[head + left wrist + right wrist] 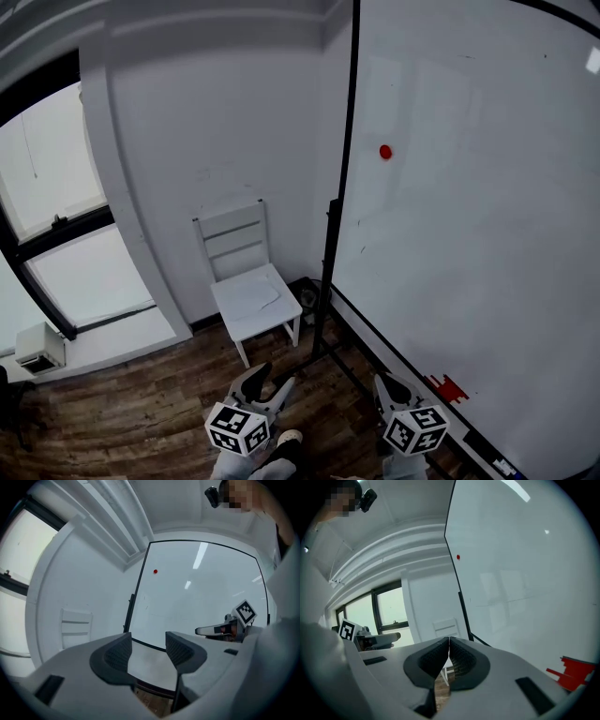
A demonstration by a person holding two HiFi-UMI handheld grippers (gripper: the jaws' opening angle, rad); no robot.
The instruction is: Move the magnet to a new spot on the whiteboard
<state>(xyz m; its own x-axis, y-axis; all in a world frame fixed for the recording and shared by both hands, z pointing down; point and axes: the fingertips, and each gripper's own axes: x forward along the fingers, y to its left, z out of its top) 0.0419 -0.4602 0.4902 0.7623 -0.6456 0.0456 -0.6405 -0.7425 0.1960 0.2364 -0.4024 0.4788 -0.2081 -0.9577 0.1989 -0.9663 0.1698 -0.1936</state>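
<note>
1. The magnet (385, 152) is a small red dot high on the whiteboard (487, 244), close to the board's left edge
2. Both tools are held low, down by the wood floor (141, 403), so the magnet is well apart from them, up above
3. The left gripper (272, 379) points up toward the board. In its own view the jaws stand apart with a middling gap, and only board and floor show through between the ribbed pads
4. The right gripper (387, 381) sits near the board's bottom rail. In its own view the jaws are pressed together, pad against pad, with nothing caught in them
5. The two grippers are side by side with a clear space between them, each with its marker cube facing up at the head view
6. A white chair (248, 281) stands against the wall, between the window (56, 225) and the board's black frame (342, 187)
7. A red block (447, 385) rests at the board's lower edge, just beside the right gripper
</note>
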